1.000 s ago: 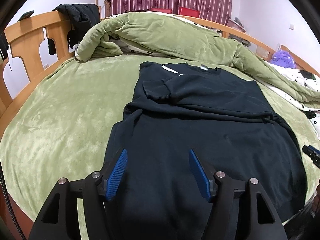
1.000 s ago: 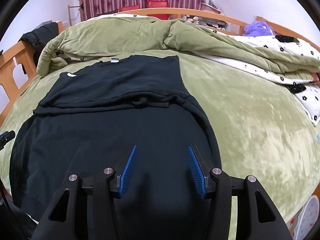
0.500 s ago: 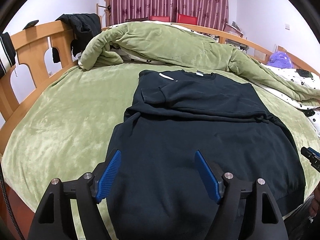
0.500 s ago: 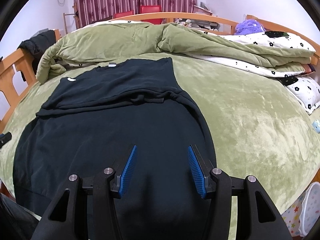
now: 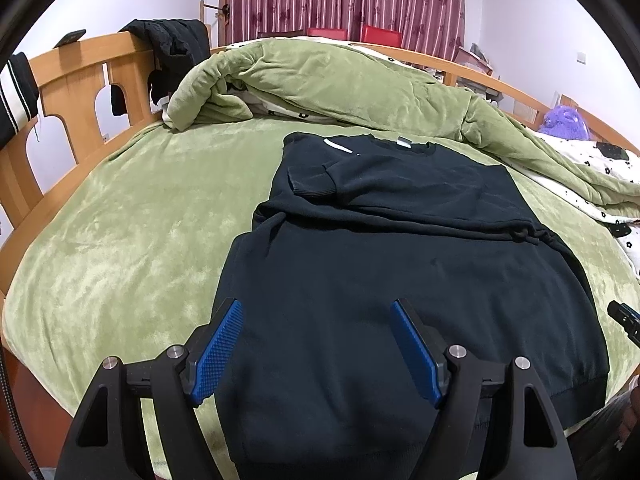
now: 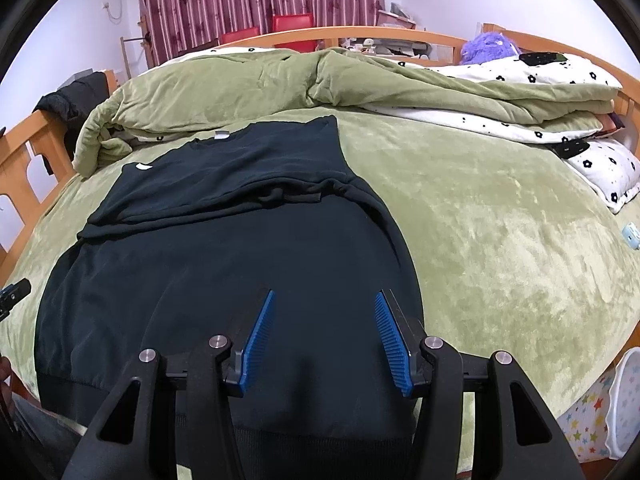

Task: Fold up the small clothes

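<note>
Black sweatshirt lies flat on the bed, collar end toward the bunched green quilt, ribbed hem at the bed's near edge. Both sleeves are folded in across the chest and form a thick ridge across the sweatshirt's middle; one ribbed cuff sits on the upper left of the sweatshirt. Judgement: sleeves are tucked in to make a tidy rectangle, so the next fold likely brings hem to collar.

Left hand-held gripper hangs over the sweatshirt's hem-side left part, released, jaws wide, nothing between the pads. Right hand-held gripper hangs over the hem-side right part, also released, jaws less wide apart, no cloth pinched. Whether either touches the fabric cannot be told. Each sits over its own lower corner region, probably to take the hem at two points and keep the fold even.

Materials: the sweatshirt is matte, soft knit, limp, with ribbed hem band and cuff, plus a small white neck label. Bed cover is plush green fleece with shiny nap, likely grippy against the knit. Quilt is puffy, with a white floral underside. Bed frame behind the sweatshirt is orange wood with cut-out arches. Gripper pads are blue ribbed rubber on black arms.
</note>
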A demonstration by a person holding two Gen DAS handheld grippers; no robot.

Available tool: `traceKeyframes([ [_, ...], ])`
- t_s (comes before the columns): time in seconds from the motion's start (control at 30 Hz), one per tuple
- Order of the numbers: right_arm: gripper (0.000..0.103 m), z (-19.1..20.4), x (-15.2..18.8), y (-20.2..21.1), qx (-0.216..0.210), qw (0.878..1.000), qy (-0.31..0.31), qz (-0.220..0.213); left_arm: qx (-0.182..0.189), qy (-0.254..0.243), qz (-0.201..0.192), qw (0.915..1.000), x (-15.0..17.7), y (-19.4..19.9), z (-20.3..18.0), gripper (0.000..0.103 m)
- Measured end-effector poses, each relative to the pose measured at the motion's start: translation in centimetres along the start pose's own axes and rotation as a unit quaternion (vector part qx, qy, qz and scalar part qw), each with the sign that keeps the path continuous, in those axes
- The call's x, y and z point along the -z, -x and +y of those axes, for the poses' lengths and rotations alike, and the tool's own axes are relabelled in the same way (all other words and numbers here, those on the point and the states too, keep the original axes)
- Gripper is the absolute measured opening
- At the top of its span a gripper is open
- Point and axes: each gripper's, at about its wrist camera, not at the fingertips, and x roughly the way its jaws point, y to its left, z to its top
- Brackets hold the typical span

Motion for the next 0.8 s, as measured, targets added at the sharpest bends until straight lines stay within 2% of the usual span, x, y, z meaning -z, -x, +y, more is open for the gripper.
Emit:
traceKeyframes([
  [0.8, 0.051, 0.28, 0.62, -0.03, -0.001, 1.0, 0.01, -0.007, -0.004, -0.009, 0.002, 0.9999, 0.32, -0.37, -0.73, 0.075],
])
